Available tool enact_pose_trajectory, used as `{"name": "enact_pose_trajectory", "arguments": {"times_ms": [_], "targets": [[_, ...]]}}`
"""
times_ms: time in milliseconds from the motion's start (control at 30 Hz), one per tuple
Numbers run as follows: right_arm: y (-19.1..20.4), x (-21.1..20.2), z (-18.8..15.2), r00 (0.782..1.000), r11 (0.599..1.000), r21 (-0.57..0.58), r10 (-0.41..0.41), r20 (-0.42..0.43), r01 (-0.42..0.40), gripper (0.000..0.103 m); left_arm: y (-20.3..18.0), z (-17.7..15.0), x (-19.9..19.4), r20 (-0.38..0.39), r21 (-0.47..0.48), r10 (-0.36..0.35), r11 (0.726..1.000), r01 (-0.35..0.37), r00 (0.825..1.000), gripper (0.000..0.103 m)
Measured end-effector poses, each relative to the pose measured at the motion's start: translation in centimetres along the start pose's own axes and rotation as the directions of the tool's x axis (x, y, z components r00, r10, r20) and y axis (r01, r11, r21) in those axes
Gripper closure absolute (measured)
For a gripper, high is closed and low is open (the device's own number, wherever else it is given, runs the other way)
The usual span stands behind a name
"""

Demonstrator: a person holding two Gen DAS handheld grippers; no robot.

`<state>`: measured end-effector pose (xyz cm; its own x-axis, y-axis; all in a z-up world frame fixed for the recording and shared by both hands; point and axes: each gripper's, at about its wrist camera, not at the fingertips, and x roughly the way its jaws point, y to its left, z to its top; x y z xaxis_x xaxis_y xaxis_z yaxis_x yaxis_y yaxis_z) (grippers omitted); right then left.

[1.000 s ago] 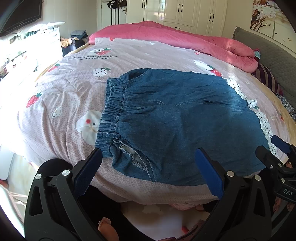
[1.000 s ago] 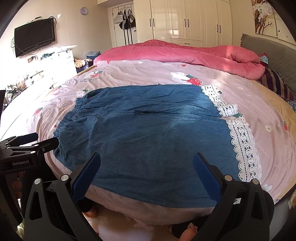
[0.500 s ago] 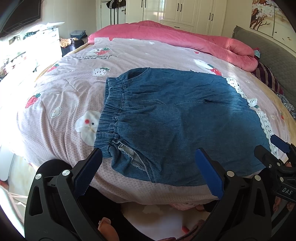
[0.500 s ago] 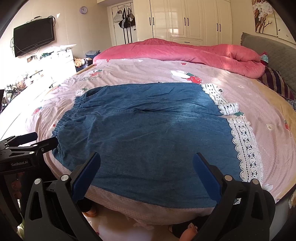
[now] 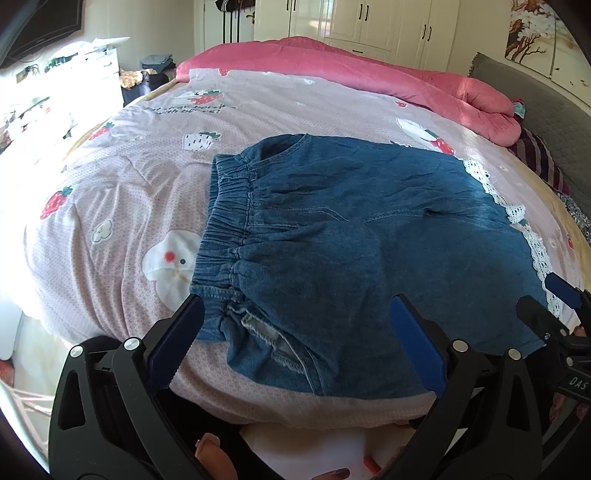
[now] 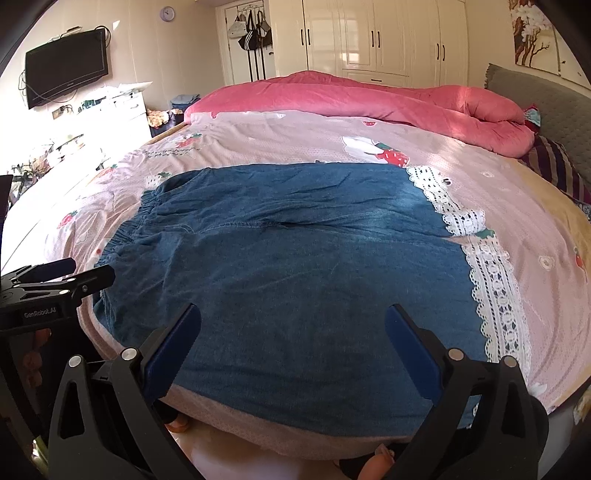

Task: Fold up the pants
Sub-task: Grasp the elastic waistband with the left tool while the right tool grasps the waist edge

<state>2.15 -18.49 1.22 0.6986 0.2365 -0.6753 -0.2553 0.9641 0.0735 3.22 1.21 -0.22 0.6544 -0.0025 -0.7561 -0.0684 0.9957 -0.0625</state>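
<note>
1. Two grippers, left gripper point(image 5: 295, 339) and right gripper point(image 6: 293, 343), both spread wide, holding nothing, hovering at the near bed edge.
2. Denim pants point(image 6: 295, 266) lie flat on the pink bedsheet point(image 5: 122, 206), waistband point(image 5: 225, 225) left, lace hems point(image 6: 495, 295) right.
3. No fold visible yet; folding all left, judging by layout.

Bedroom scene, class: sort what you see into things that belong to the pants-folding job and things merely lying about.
Belongs to the job:
denim pants, spread flat
left gripper, open
right gripper, open
bed cover, the work surface

Just lying about:
pink quilt
striped pillow
television
hanging bags
</note>
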Motion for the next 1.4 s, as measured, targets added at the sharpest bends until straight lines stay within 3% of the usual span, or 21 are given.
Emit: {"name": "enact_pose_trajectory", "arguments": {"times_ms": [167,433,600,867,1000,1067,1133,1233,1400], "targets": [[-0.2,2.1,1.6,1.000,0.999,-0.028,0.015,-0.026,-0.016,0.004,1.7,1.8,1.7,-0.002,-0.010,0.006,1.000,-0.006,1.000,0.009],[-0.6,6.4,5.9,0.986,0.990,-0.010,0.142,-0.084,-0.143,0.004,4.6,7.5,6.1,-0.017,0.041,0.028,0.999,-0.027,0.999,0.009],[-0.2,9.1,8.9,0.986,0.987,-0.058,0.143,-0.090,-0.149,0.004,5.5,10.9,9.6,-0.042,0.100,0.045,0.994,-0.041,0.998,0.009],[0.8,15.1,13.7,0.983,0.975,-0.169,0.119,-0.142,-0.142,0.004,6.8,13.4,14.2,-0.082,0.086,0.023,0.996,-0.016,0.996,0.011],[1.6,18.1,15.8,0.982,0.959,-0.252,0.086,-0.170,-0.128,0.004,6.7,14.0,15.7,-0.094,0.101,0.013,0.995,-0.003,0.995,0.030],[1.9,19.5,16.7,0.977,0.949,-0.278,0.095,-0.192,-0.147,0.004,6.7,14.1,16.3,-0.107,0.099,-0.022,0.995,0.033,0.994,0.049],[2.3,21.0,17.6,0.974,0.938,-0.314,0.085,-0.208,-0.149,0.004,6.4,14.2,16.5,-0.098,0.124,-0.004,0.992,0.016,0.995,0.066],[3.3,22.6,18.5,0.973,0.915,-0.374,0.073,-0.221,-0.154,0.004,6.8,14.4,16.5,-0.085,0.113,-0.034,0.993,0.043,0.996,0.077],[4.9,25.3,19.7,0.961,0.864,-0.464,0.075,-0.265,-0.195,0.004,7.6,14.6,14.7,-0.010,0.085,-0.087,0.993,0.088,0.996,0.080]]}}
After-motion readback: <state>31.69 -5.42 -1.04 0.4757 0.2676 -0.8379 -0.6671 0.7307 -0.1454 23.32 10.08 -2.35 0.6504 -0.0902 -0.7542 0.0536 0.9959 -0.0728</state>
